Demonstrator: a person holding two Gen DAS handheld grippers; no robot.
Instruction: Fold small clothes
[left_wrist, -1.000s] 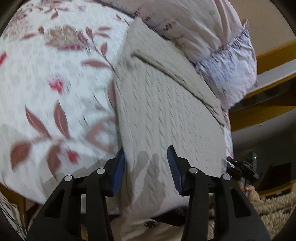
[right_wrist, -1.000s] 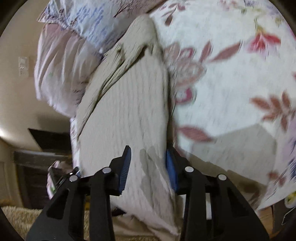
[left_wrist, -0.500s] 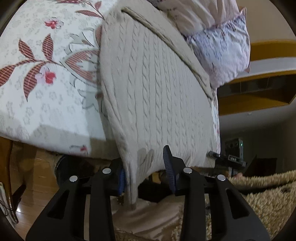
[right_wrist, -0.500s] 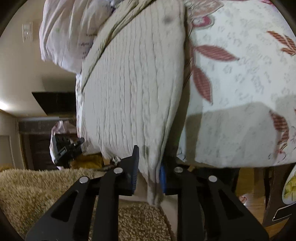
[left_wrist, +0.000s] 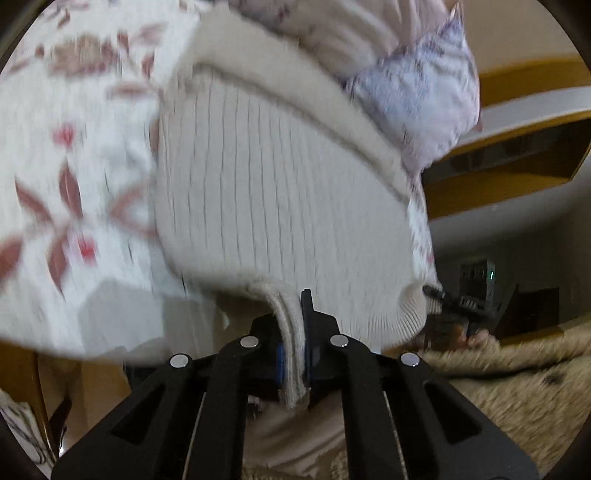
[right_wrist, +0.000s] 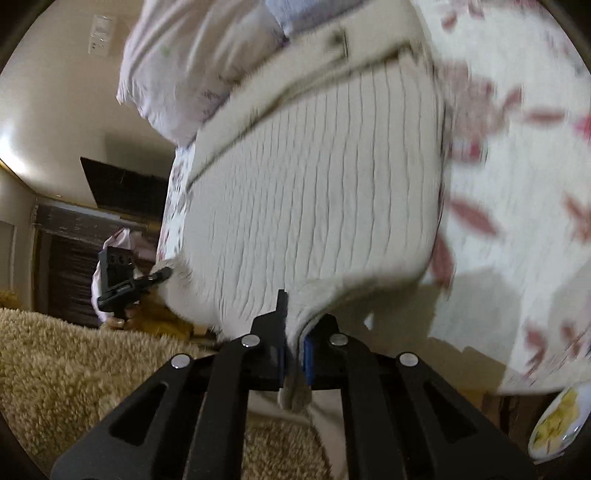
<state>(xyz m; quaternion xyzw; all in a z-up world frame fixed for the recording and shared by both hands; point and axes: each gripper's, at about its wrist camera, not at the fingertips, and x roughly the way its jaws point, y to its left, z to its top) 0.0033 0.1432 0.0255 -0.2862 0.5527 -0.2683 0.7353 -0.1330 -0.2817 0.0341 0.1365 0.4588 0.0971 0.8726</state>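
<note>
A cream cable-knit sweater (left_wrist: 280, 192) lies on the floral bedspread (left_wrist: 74, 155), its hem hanging toward me over the bed's edge. My left gripper (left_wrist: 293, 332) is shut on the hem's left corner. In the right wrist view the same sweater (right_wrist: 314, 192) fills the middle, and my right gripper (right_wrist: 293, 328) is shut on the hem's right corner. Each gripper shows in the other's view, at the sweater's far lower corner: the right one (left_wrist: 458, 302) and the left one (right_wrist: 125, 284). Both views are motion-blurred.
Pale pillows (left_wrist: 413, 74) lie behind the sweater at the head of the bed. A wooden bed frame (left_wrist: 517, 166) stands at the right. A shaggy beige rug (right_wrist: 74, 369) covers the floor below the bed edge. A plate of yellow food (right_wrist: 557, 424) sits at the lower right.
Both grippers have closed on the sweater's hem at the bed edge and lifted it. The hem now bunches between the fingers, and the views have swung upward toward the bed.
</note>
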